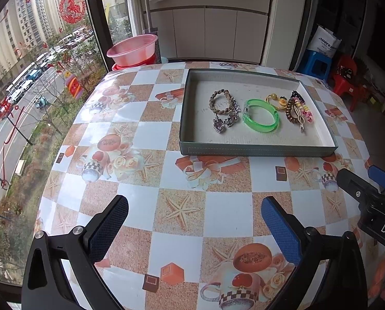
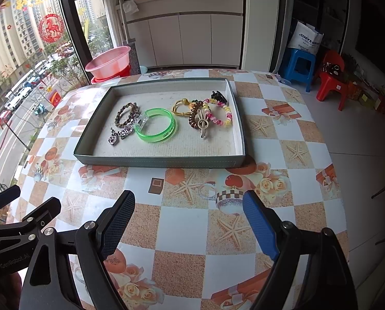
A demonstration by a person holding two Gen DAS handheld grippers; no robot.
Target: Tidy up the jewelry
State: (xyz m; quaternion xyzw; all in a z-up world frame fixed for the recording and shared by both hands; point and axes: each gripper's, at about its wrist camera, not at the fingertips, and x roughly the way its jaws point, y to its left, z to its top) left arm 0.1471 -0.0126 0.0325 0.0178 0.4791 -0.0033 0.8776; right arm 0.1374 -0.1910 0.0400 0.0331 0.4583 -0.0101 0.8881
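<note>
Jewelry all inside the shallow grey tray (image 2: 164,164) on the patterned surface (image 2: 182,235), well ahead of both tools. Left gripper (image 1: 195,226) and right gripper (image 2: 188,222): jaws wide apart, nothing between them, hovering over bare surface short of the tray's near wall. Green bangle (image 2: 156,126) at tray centre: rigid, light, smooth plastic, judged slippery; best taken across the band at its near arc, away from the clear clasp block. Braided bracelet (image 2: 125,115) at left: soft, light, likely to sag; best pinched across the braid. Silver charm chain (image 2: 120,134) touching both braid and bangle: limp, probably the heaviest piece, liable to snag its neighbours when lifted; grip at a charm rather than a link. Right cluster overlapping and partly tangled: yellow cord tie (image 2: 180,108), brown coil tie (image 2: 194,118), cream hair clip (image 2: 203,126), pink-and-yellow bead bracelet (image 2: 222,116), black claw clip (image 2: 219,95). Bead bracelet apparently elastic; clip stiff, thin, possibly brittle. Topmost piece first to avoid dragging.
</note>
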